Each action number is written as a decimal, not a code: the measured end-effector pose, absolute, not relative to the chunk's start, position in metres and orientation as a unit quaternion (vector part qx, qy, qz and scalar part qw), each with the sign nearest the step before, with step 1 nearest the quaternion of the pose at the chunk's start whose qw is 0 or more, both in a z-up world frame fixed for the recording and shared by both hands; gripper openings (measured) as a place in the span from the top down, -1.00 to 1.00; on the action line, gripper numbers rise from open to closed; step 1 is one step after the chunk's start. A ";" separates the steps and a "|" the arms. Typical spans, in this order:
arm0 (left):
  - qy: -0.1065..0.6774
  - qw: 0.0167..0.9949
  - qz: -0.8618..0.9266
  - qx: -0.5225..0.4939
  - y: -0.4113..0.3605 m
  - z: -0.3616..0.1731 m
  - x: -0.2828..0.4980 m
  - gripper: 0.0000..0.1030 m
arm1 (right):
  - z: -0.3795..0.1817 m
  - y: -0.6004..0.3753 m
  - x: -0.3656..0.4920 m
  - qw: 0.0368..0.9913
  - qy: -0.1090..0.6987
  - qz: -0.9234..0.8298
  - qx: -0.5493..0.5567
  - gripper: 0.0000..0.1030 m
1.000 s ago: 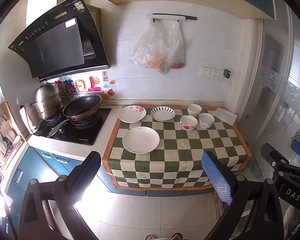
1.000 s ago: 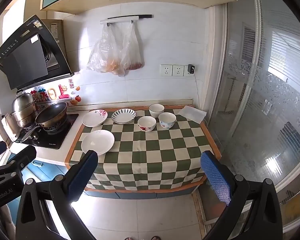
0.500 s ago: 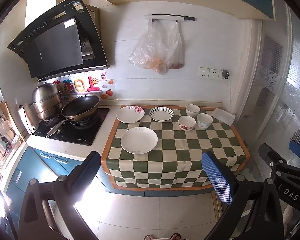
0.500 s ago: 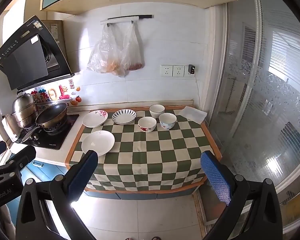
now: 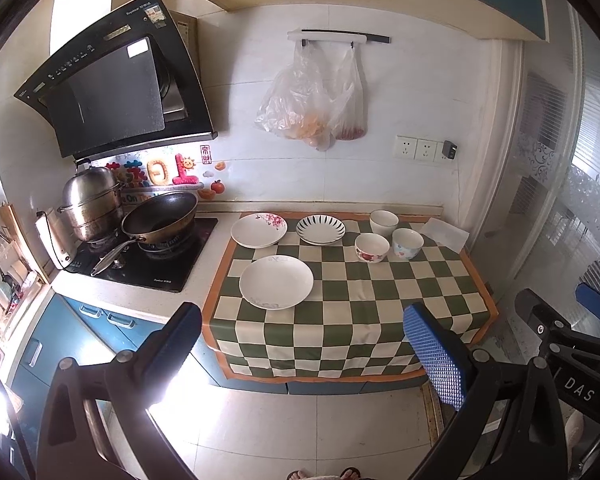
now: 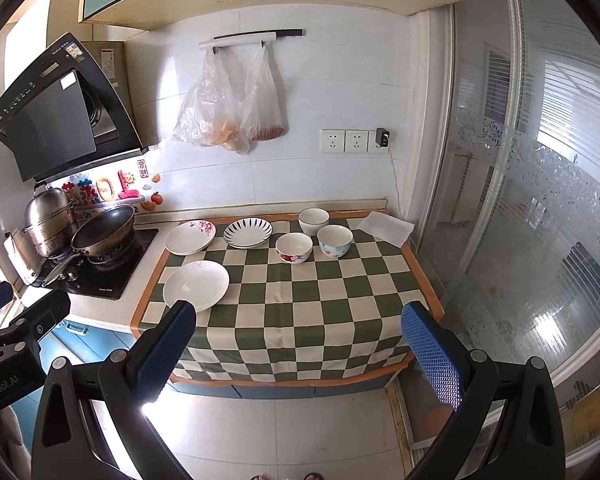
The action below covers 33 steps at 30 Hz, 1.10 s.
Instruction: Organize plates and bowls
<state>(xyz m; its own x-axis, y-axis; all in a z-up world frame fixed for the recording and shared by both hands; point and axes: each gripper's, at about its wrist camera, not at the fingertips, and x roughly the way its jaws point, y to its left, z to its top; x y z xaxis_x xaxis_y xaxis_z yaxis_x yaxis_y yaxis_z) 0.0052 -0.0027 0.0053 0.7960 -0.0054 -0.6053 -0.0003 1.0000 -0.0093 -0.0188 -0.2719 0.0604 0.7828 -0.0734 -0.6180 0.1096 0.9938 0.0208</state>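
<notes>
On the green-checked cloth [image 5: 340,312] lie a large white plate [image 5: 276,282], a flowered plate [image 5: 259,230] and a striped plate [image 5: 321,229]. Three bowls stand at the back right: a white bowl [image 5: 384,222], a red-flowered bowl [image 5: 372,247] and a blue-patterned bowl [image 5: 407,243]. The same dishes show in the right wrist view: white plate [image 6: 196,285], flowered plate [image 6: 190,237], striped plate [image 6: 247,232], bowls [image 6: 294,247]. My left gripper [image 5: 300,348] and right gripper [image 6: 296,348] are open and empty, held back from the counter above the floor.
A wok [image 5: 160,220] and a steel steamer pot [image 5: 90,208] sit on the hob at the left. Plastic bags [image 5: 312,108] hang on the wall. A white cloth [image 5: 444,234] lies at the counter's back right. A glass door [image 6: 520,220] stands to the right.
Both views have shifted only slightly; the counter sits a little lower and closer in the left wrist view. Nothing on the counter has moved.
</notes>
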 end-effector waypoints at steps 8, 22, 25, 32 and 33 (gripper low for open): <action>0.320 0.948 -0.001 -0.006 -0.003 0.006 0.005 -1.00 | 0.061 -0.272 -0.019 0.944 0.326 -0.049 0.029 -1.00; 0.319 0.948 0.000 -0.005 -0.004 0.006 0.005 -1.00 | 0.063 -0.274 -0.016 0.944 0.325 -0.050 0.032 -1.00; 0.319 0.948 -0.001 -0.006 -0.004 0.005 0.005 -1.00 | 0.062 -0.274 -0.015 0.944 0.325 -0.050 0.031 -1.00; 0.319 0.948 0.000 -0.005 -0.004 0.005 0.004 -1.00 | 0.062 -0.274 -0.015 0.944 0.325 -0.050 0.033 -1.00; 0.319 0.948 0.000 -0.005 -0.004 0.005 0.004 -1.00 | 0.062 -0.274 -0.015 0.944 0.325 -0.050 0.033 -1.00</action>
<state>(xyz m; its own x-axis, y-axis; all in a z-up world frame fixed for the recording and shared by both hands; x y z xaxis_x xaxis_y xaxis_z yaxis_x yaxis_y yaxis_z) 0.0045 -0.0036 0.0047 0.7969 -0.0029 -0.6041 -0.0034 1.0000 -0.0094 -0.0151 -0.2736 0.0620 0.7839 -0.0727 -0.6166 0.1155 0.9929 0.0298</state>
